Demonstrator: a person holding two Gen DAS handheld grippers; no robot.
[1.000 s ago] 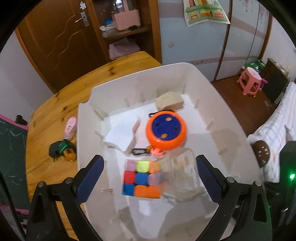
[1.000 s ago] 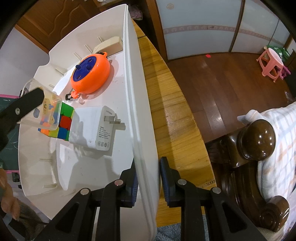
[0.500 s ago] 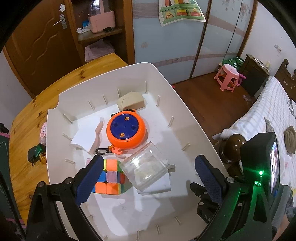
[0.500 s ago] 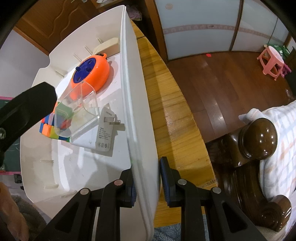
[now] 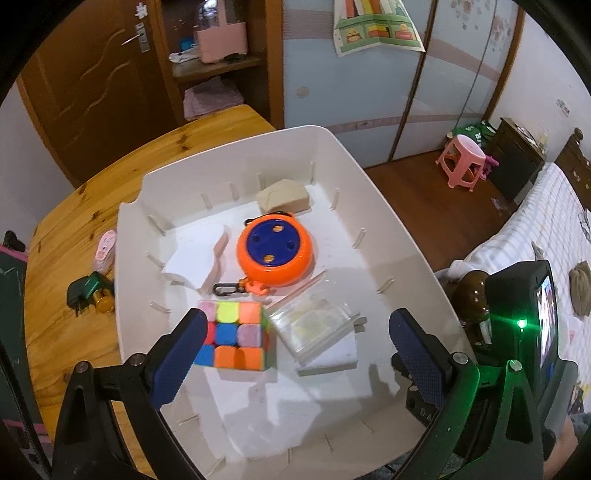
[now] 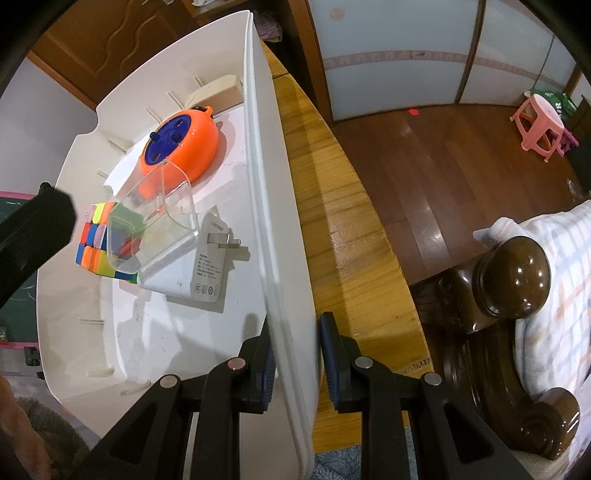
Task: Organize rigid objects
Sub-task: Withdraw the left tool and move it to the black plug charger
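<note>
- Left gripper [image 5: 293, 345]: jaws spread wide, nothing between them, hovering above the white bin [image 5: 388, 206].
- Right gripper [image 6: 295, 363]: jaws pressed onto the bin's side wall [image 6: 273, 236], one pad inside, one outside.
- The bin sits on a wooden table [image 5: 74, 206]; in the right wrist view it looks tipped up on the pinched side.
- In the bin: a colour puzzle cube [image 5: 236, 339] near the front, touching a clear plastic box [image 5: 314, 326] on its right.
- The clear box lies tilted on top of a white plug-in charger [image 6: 207, 273], prongs pointing at the pinched wall.
- Charger label: small grey print and round marks, too small to read.
- An orange reel with a blue centre [image 5: 275, 253] lies behind the cube, with a black clip [image 5: 223, 289] at its front edge.
- A beige block [image 5: 282, 197] sits at the back wall; a white piece [image 5: 195, 258] is left of the reel.
- On the table left of the bin: a dark green plug [image 5: 86, 290], an amber item beside it, and a small pink case [image 5: 105, 247] with print I can't read.
- A poster [image 5: 376, 26] hangs on the far wall; its text isn't readable.
</note>
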